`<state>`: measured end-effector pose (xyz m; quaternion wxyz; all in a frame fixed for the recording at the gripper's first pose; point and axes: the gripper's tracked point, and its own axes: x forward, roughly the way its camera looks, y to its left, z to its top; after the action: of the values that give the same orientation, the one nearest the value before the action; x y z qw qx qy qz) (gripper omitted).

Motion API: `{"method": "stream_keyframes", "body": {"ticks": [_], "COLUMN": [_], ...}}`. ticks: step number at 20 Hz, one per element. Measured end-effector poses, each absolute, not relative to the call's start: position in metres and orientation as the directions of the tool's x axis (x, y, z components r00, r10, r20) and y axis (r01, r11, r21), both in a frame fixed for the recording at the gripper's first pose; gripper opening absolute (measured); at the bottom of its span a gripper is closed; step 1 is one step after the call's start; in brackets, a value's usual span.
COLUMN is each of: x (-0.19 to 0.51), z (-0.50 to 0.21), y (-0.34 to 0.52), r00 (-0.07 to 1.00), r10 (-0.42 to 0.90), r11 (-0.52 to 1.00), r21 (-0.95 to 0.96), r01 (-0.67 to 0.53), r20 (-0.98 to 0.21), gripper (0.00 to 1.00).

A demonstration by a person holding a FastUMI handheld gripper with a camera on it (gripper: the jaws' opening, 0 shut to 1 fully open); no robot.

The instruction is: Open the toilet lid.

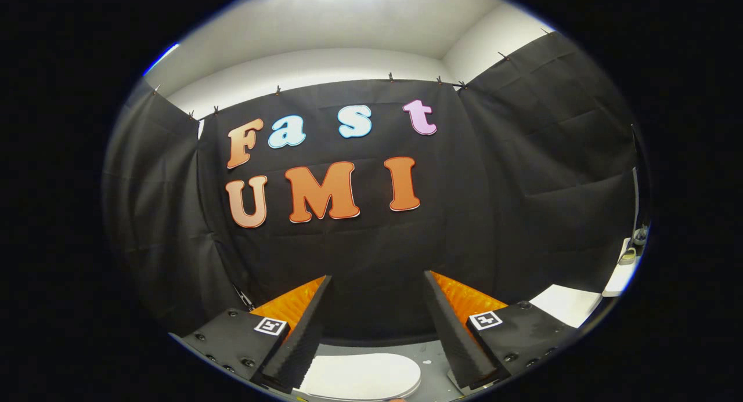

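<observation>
The tool [377,315] is held high and looks forward, with its two fingers [302,332] spread wide and nothing between them. Low down, in the gap between the fingers, lies a white rounded shape [363,376] on a grey floor [432,350]. I take this for the toilet lid, lying closed and flat, but so little of it can be seen that I cannot be sure (its front edge and its hinge are both hidden).

The step in hand, as I judge it, is the approach: the fingers are well apart from the lid and touch nothing. To do it well, I would tip the tool downward first, so that the whole lid comes into sight. Then I would bring one finger under the front rim, or close both fingers on the rim's edge, and lift in an arc about the hinge, not straight up. The fingers should keep their wide opening until the rim is really between them.

Further off to the right a white block [566,304] stands near the booth's cloth wall [377,257], and above that is a pale ceiling [348,25].
</observation>
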<state>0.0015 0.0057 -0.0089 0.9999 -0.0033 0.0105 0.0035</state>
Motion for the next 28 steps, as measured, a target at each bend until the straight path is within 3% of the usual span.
{"method": "stream_keyframes", "body": {"ticks": [15,20,28], "x": [0.005,0.004,-0.012], "z": [-0.044,-0.101,-0.256], "y": [0.009,0.001,-0.021], "r00": [0.998,0.993,0.947], "r10": [0.018,0.043,0.094], "r11": [1.0,0.996,0.96], "r21": [0.001,0.086,0.278], "r01": [-0.018,-0.033,-0.004], "r20": [-0.053,-0.111,-0.308], "gripper": [0.98,0.98,0.98]}}
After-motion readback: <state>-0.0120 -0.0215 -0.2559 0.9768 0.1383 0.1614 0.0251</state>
